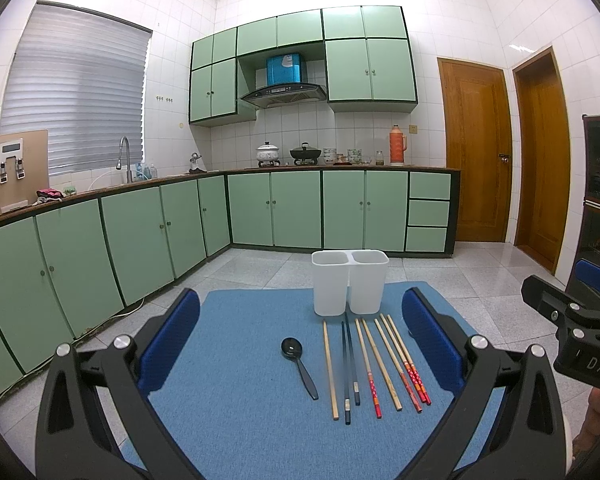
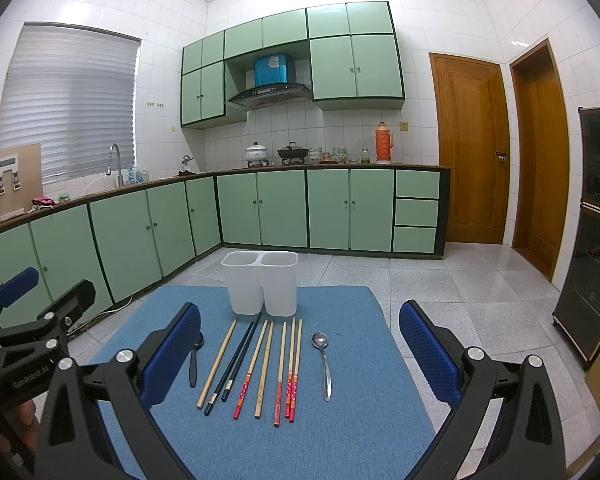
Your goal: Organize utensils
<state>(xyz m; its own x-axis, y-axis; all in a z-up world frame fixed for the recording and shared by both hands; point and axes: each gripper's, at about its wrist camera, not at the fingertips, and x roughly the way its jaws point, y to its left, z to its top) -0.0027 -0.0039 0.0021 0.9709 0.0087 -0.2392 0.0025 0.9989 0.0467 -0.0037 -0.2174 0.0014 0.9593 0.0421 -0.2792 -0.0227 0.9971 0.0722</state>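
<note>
Both your grippers, left gripper (image 1: 300, 336) and right gripper (image 2: 300, 340), hang over the blue mat (image 2: 340, 432) with fingers spread wide, holding nothing. Chopsticks (image 2: 266, 364) lie in a row on the desk just before the white two-compartment holder (image 2: 260, 284), a black spoon (image 1: 298, 364) on one side, a metal spoon (image 2: 324, 364) on the other. They're probably light, stiff and slick; pinch mid-shaft, one at a time.
</note>
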